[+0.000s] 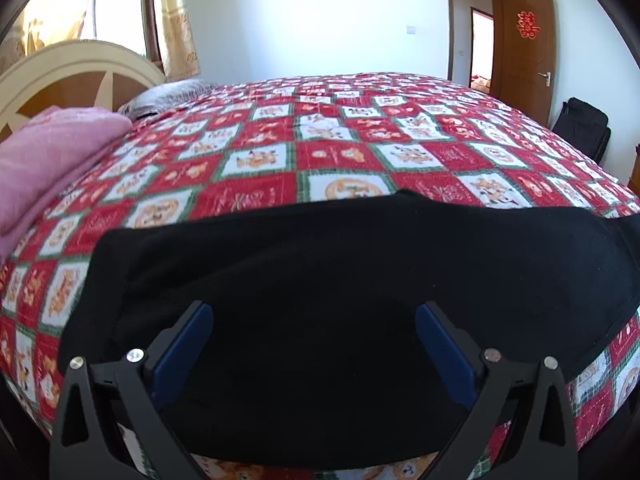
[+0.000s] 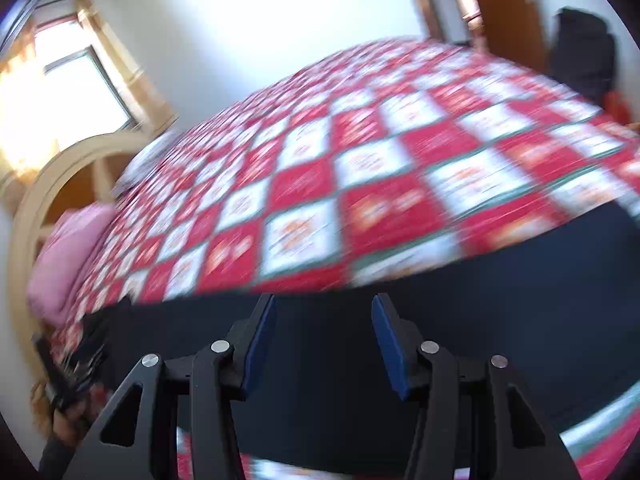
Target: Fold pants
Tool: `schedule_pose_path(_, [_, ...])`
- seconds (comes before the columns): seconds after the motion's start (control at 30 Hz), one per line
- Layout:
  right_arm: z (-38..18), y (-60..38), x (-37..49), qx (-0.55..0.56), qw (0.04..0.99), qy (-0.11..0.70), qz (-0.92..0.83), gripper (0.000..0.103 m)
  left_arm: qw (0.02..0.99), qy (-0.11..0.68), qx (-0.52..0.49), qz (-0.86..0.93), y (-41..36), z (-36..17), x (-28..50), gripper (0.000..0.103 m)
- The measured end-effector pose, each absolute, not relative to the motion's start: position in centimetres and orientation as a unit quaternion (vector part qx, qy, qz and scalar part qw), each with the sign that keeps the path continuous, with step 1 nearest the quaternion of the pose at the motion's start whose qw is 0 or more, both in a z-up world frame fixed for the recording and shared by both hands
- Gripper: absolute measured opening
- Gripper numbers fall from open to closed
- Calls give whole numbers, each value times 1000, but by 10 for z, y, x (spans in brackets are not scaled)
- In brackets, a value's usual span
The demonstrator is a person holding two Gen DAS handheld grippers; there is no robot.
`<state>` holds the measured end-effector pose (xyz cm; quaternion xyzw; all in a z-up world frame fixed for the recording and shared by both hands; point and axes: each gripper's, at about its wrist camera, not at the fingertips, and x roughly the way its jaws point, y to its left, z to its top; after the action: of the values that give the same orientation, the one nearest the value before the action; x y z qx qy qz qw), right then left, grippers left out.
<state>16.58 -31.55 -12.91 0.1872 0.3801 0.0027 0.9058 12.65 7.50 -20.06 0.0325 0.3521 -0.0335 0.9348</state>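
Across the checked bedspread (image 1: 340, 136) black pants (image 1: 360, 272) are lying sideways beneath both grippers, left gripper (image 1: 314, 320) and right gripper (image 2: 324, 312) hovering with fingers apart, gripping nothing.

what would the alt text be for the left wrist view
Black pants lie spread across the near edge of a bed with a red and white patchwork quilt, under the open left gripper. A folded pink blanket rests at left by the cream headboard; a brown door stands open at right.
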Motion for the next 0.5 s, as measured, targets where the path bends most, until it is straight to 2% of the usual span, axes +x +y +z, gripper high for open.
schedule_pose_path(0.2, [-92, -441, 139, 185, 910, 350, -122, 51, 933, 359, 31, -23, 76, -209, 124, 103])
schedule_pose_path(0.3, [-102, -482, 147, 179, 892, 389, -141, 51, 933, 358, 27, -16, 75, -209, 125, 103])
schedule_pose_path(0.43, [-121, -499, 160, 193, 878, 430, -81, 51, 934, 357, 25, -6, 73, -210, 124, 103])
schedule_pose_path(0.47, [-126, -498, 164, 194, 875, 438, -71, 50, 934, 356, 24, -5, 73, -210, 124, 103])
schedule_pose_path(0.5, [-130, -498, 167, 192, 873, 444, -65, 44, 934, 357, 24, -4, 73, -210, 124, 103])
